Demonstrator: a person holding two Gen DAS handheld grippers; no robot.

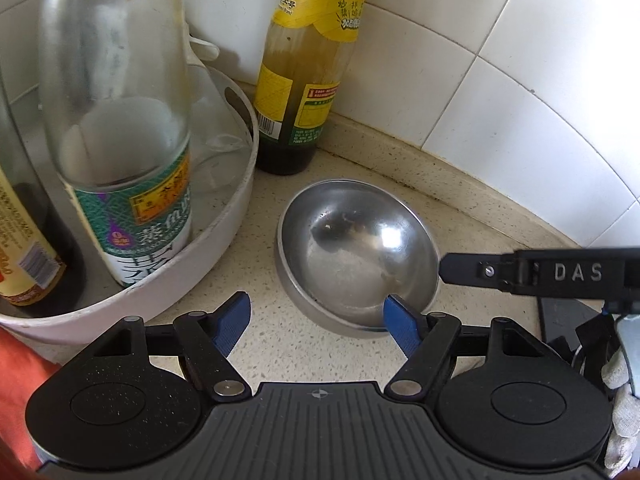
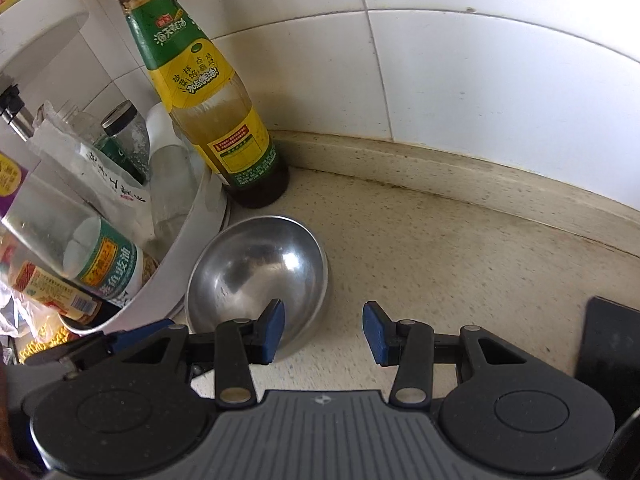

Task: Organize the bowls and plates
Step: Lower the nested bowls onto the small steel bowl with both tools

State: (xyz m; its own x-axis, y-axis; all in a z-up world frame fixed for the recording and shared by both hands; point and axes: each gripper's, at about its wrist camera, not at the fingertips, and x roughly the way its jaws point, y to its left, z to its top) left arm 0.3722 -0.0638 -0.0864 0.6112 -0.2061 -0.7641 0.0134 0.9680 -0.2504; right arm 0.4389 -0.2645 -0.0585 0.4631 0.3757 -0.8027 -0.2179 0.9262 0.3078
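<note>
A steel bowl (image 1: 356,252) sits upright and empty on the speckled counter, near the tiled wall corner. My left gripper (image 1: 316,322) is open just in front of it, its right fingertip (image 1: 400,320) over the bowl's near rim. The right gripper's finger (image 1: 520,272) reaches toward the bowl's right rim in the left wrist view. In the right wrist view the bowl (image 2: 256,268) lies ahead to the left. My right gripper (image 2: 324,330) is open, its left fingertip (image 2: 272,328) over the bowl's near rim, its right one over bare counter.
A white round tub (image 1: 224,240) of sauce bottles stands left of the bowl, almost touching it (image 2: 180,280). A yellow-labelled sauce bottle (image 1: 304,92) stands behind the bowl against the wall (image 2: 216,120). A dark flat object (image 2: 608,344) lies at the right.
</note>
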